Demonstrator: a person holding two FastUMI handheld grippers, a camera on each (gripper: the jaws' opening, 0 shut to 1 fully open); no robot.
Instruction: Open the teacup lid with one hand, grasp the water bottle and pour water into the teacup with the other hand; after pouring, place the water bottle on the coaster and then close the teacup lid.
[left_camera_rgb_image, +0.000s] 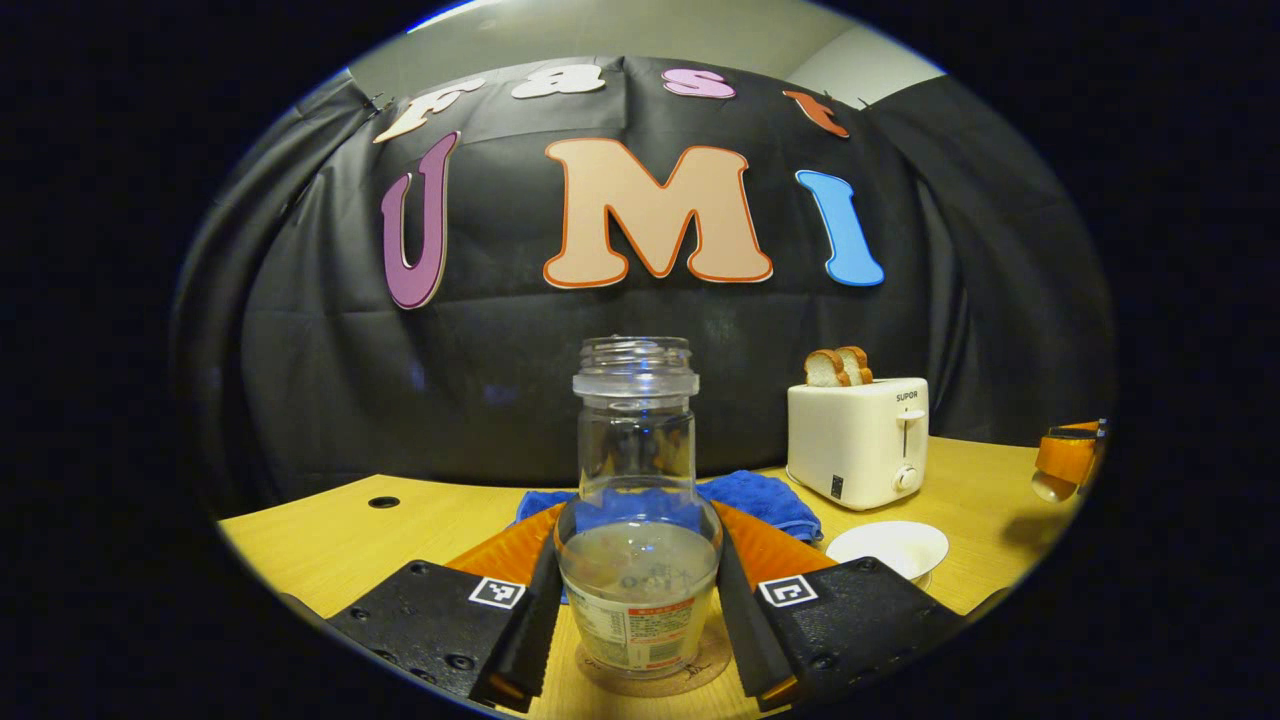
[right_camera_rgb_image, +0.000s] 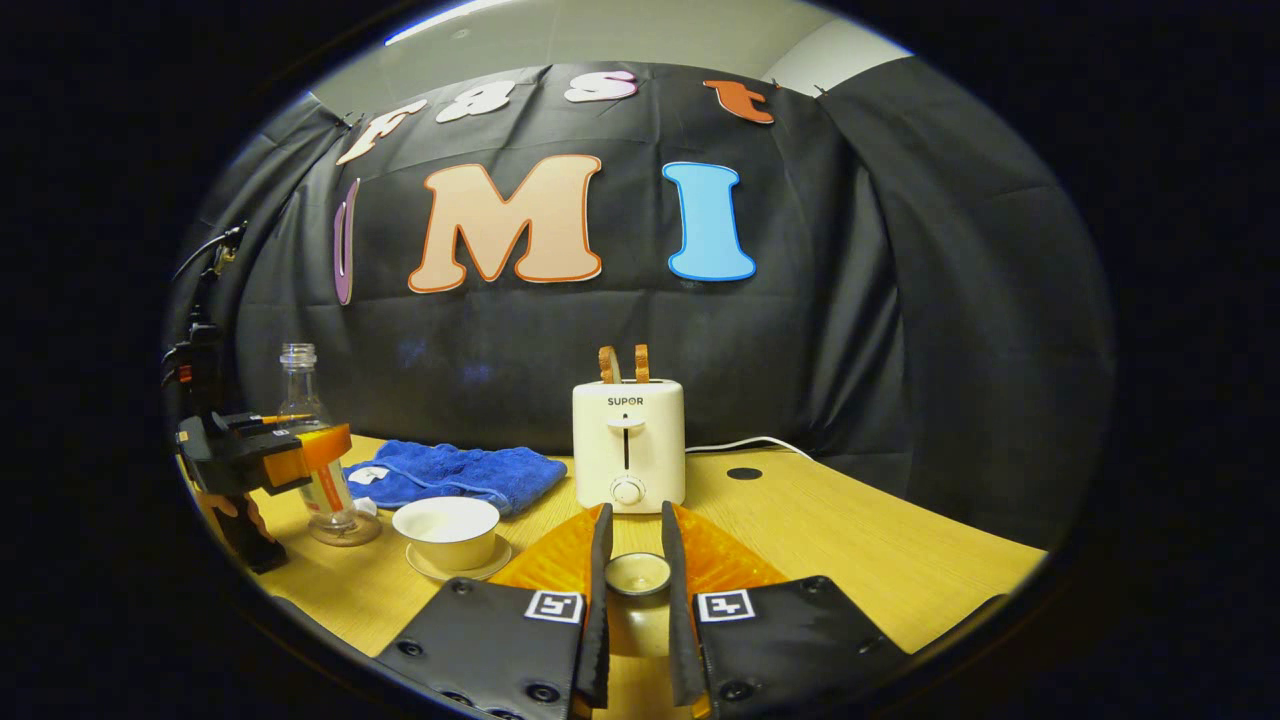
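Note:
A clear, uncapped water bottle (left_camera_rgb_image: 638, 520) with a little water in it stands upright on a round cork coaster (left_camera_rgb_image: 700, 668). My left gripper (left_camera_rgb_image: 638, 522) is shut on its lower body, one finger on each side. In the right gripper view the bottle (right_camera_rgb_image: 300, 395) and the left gripper (right_camera_rgb_image: 325, 440) are at the far left. The white teacup (right_camera_rgb_image: 447, 528) sits uncovered on its saucer (right_camera_rgb_image: 500, 565), just right of the bottle. My right gripper (right_camera_rgb_image: 636, 520) is shut on the small round teacup lid (right_camera_rgb_image: 637, 573), holding it above the table right of the cup.
A white toaster (right_camera_rgb_image: 628, 445) with two bread slices stands at the back of the wooden table (right_camera_rgb_image: 850, 560), its cable trailing right. A blue towel (right_camera_rgb_image: 455, 470) lies behind the cup and bottle. The black cloth wall closes off the back.

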